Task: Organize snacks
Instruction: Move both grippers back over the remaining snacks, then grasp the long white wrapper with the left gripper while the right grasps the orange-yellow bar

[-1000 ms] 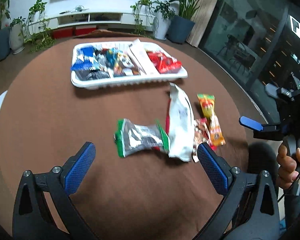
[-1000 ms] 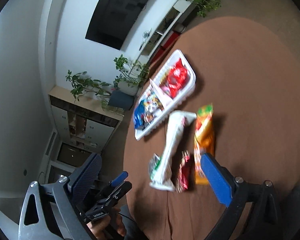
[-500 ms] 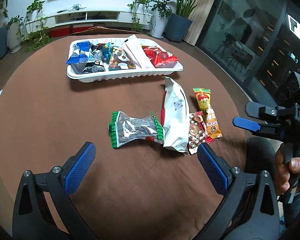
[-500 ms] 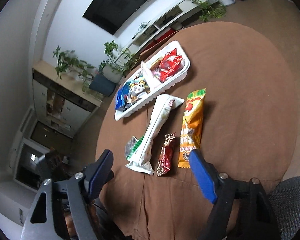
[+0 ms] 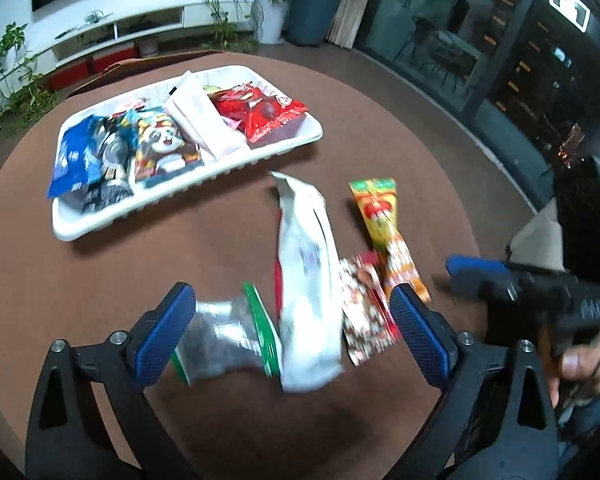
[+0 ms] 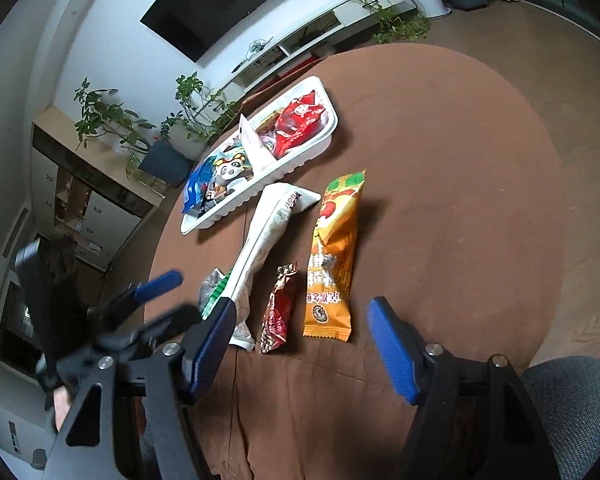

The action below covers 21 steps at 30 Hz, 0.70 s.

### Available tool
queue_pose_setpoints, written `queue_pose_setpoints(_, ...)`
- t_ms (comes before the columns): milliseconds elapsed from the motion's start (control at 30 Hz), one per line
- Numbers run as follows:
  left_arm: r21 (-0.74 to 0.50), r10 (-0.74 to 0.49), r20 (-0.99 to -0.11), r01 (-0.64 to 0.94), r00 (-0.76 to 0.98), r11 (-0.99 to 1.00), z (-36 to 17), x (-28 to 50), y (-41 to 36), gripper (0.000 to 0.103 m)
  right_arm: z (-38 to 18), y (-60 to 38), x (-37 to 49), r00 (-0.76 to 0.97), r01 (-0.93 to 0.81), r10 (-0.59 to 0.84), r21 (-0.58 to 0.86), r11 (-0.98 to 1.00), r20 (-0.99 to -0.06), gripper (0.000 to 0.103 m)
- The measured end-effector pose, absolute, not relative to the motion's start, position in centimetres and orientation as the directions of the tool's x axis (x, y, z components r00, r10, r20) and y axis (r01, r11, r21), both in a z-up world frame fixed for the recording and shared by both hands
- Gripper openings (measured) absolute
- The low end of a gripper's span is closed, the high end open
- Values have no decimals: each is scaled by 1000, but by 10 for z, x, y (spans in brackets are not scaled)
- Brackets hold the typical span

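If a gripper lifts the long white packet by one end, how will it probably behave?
The long white packet looks soft and puffy, so it would probably sag. Its glossy film may slip between the pads. It overlaps the green-edged packet, so lifting it could drag that one.

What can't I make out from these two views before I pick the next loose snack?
- Green-edged clear packet: left wrist view, motion blur hides its contents; right wrist view, mostly hidden behind the white bag and a right gripper finger.
- Red item: only a sliver shows beside the white bag.
- Tray: packets overlap, so lower ones are hidden.
- Small red-brown packet: print too small to read.
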<state>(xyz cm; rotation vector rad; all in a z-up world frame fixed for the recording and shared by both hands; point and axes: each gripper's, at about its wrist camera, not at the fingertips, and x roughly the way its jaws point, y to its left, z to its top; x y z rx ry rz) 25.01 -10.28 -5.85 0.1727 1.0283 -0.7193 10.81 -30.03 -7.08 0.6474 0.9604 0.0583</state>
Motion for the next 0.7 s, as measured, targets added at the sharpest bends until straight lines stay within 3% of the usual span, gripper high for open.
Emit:
queue_pose_setpoints(267, -189, -409, -885, 634, 221, 750, -74, 295, -143, 98, -78, -310, 111, 571, 266, 322, 541, 798, -756, 72)
queue_pose_setpoints(400, -179, -375, -908, 637, 187, 750, -91, 306, -156, 74, -80, -313, 112, 565, 277, 311, 531, 801, -764, 72)
queue_pose_setpoints(633, -135, -340, -915, 630, 217, 765, -107, 319, -164, 67, -80, -312, 118, 556, 282, 297, 512, 812, -777, 72)
queue_pose_setpoints(700, -130, -336, -917, 635, 215, 761, -110, 322, -169, 61, -80, -310, 121, 551, 279, 295, 505, 817, -781, 72)
